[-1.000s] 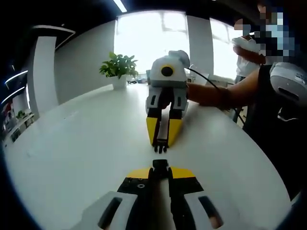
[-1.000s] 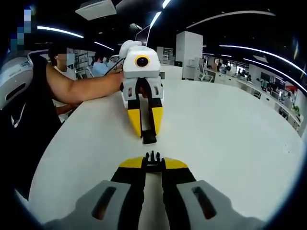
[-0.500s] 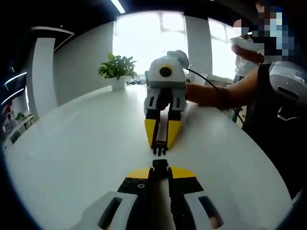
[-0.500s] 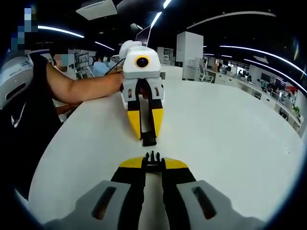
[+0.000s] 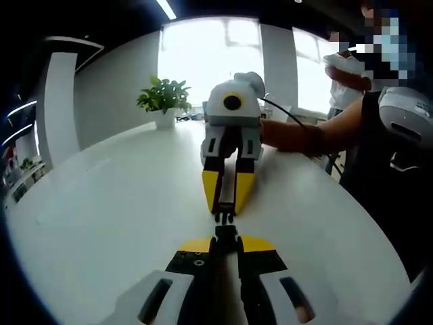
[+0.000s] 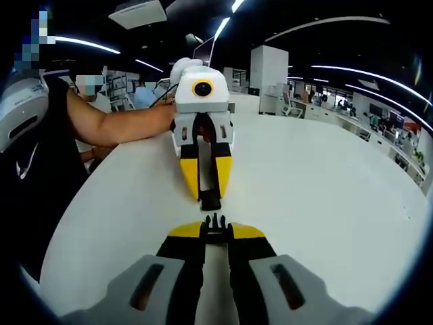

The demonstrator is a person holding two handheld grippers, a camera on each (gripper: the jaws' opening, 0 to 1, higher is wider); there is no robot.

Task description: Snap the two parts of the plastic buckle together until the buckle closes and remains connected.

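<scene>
In the left gripper view my left gripper [image 5: 226,238] is shut on the black socket half of the buckle [image 5: 226,234], low in the middle. Facing it, the right gripper [image 5: 225,215] holds the black pronged half [image 5: 225,217], its prongs nearly touching the socket's mouth. In the right gripper view my right gripper [image 6: 216,229] is shut on the pronged half [image 6: 216,223]. The left gripper [image 6: 210,201] points back at it with the socket half [image 6: 210,202] a small gap away. The two halves are lined up end to end over the white table [image 6: 318,189].
A potted green plant [image 5: 164,98] stands at the table's far edge in the left gripper view. A person's forearm [image 6: 115,124] reaches in from the left of the right gripper view, and the forearm [image 5: 304,135] from the right of the other. Office desks lie beyond the table.
The two grippers have drawn closer together. The gap between the pronged half and the socket half has shrunk to almost nothing.
</scene>
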